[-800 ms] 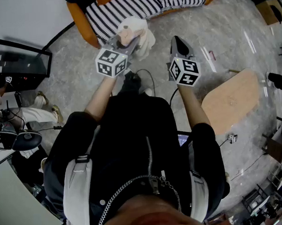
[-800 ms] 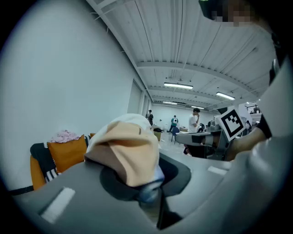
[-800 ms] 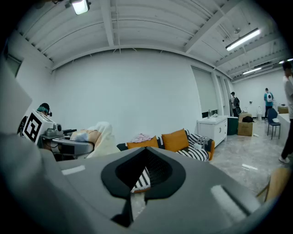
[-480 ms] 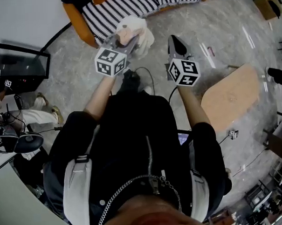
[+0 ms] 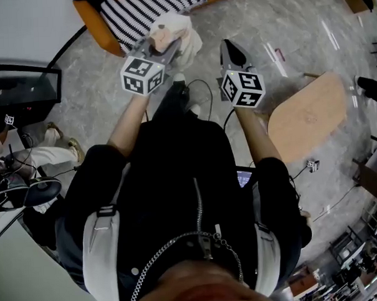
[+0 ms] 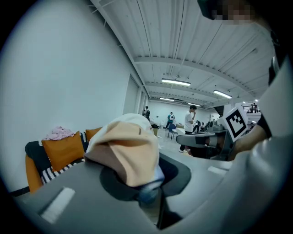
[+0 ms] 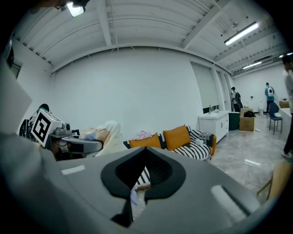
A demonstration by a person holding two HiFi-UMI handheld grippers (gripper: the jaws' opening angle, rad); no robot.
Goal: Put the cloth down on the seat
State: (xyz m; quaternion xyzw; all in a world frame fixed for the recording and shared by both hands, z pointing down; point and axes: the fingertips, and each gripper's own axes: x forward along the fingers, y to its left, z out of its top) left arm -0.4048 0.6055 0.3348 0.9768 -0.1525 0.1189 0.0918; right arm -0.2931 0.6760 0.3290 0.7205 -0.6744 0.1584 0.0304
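A pale wooden oval desk (image 5: 309, 119) is seen on the grey marbled floor (image 5: 283, 24), a black-framed screen (image 5: 20, 92) is set near the wall, a white cabinet (image 7: 215, 125) is placed against the far wall, strip lights (image 6: 175, 82) are mounted overhead, people (image 6: 188, 123) are seen standing far off.

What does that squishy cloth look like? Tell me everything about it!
The cloth looks like soft fabric, partly cream and partly peach, bunched into a lump with folds. The left gripper has its fingers shut on it, and the cloth flops over their tips. It hangs in the air close to the edge of the striped seat, not on it yet. Nothing else touches it.
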